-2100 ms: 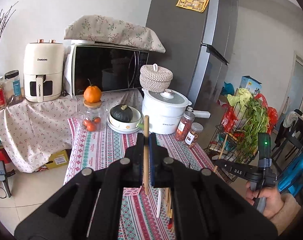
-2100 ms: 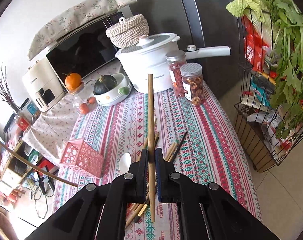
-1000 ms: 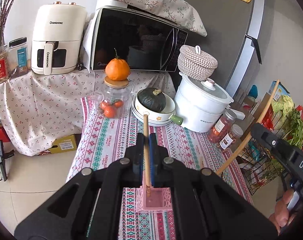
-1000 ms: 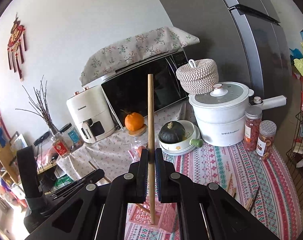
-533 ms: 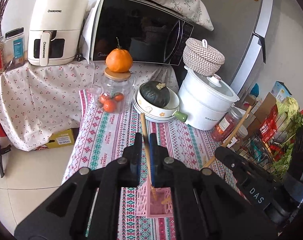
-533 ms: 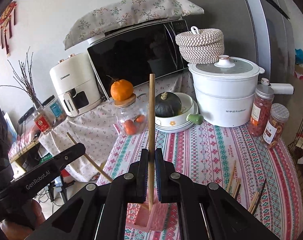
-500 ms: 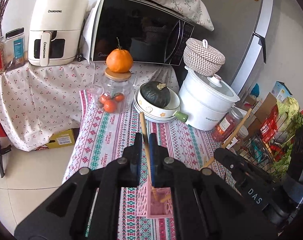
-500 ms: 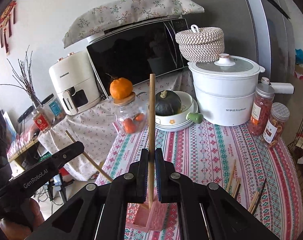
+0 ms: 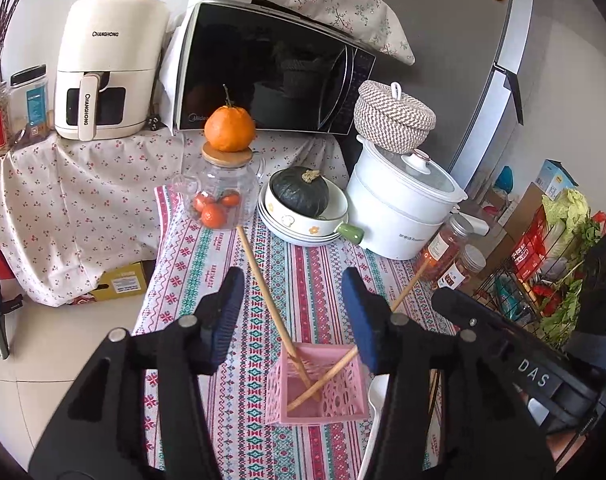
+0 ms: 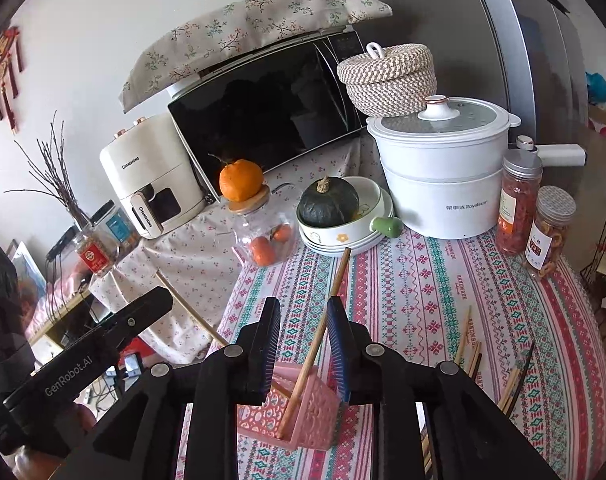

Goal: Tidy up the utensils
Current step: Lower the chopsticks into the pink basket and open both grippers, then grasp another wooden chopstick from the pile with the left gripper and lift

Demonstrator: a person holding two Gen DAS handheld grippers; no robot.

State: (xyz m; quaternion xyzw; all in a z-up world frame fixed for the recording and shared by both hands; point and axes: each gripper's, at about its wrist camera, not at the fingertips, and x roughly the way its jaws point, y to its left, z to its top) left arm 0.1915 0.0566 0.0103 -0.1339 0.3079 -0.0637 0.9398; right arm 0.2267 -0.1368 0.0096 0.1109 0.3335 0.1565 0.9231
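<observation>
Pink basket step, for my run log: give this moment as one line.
left gripper: opening, chopstick released | right gripper: opening, chopstick loose between pads | both chopsticks lean in pink basket

Two chopsticks (image 9: 263, 280) are stood crossed in the holder (image 9: 317, 388) at the near edge of the tabletop (image 9: 323, 276). Loose chopsticks (image 10: 469, 340) are laid right of it. A jar (image 9: 219, 196), bowl (image 9: 303, 220) and pot (image 9: 399, 208) are ranged along the far side.

Table, patterned tablecloth (image 9: 207, 280): pink basket (image 9: 317, 402) near front edge; glass jar (image 9: 219, 196), stacked bowls (image 9: 303, 228), white pot (image 9: 399, 216) along back edge.
</observation>
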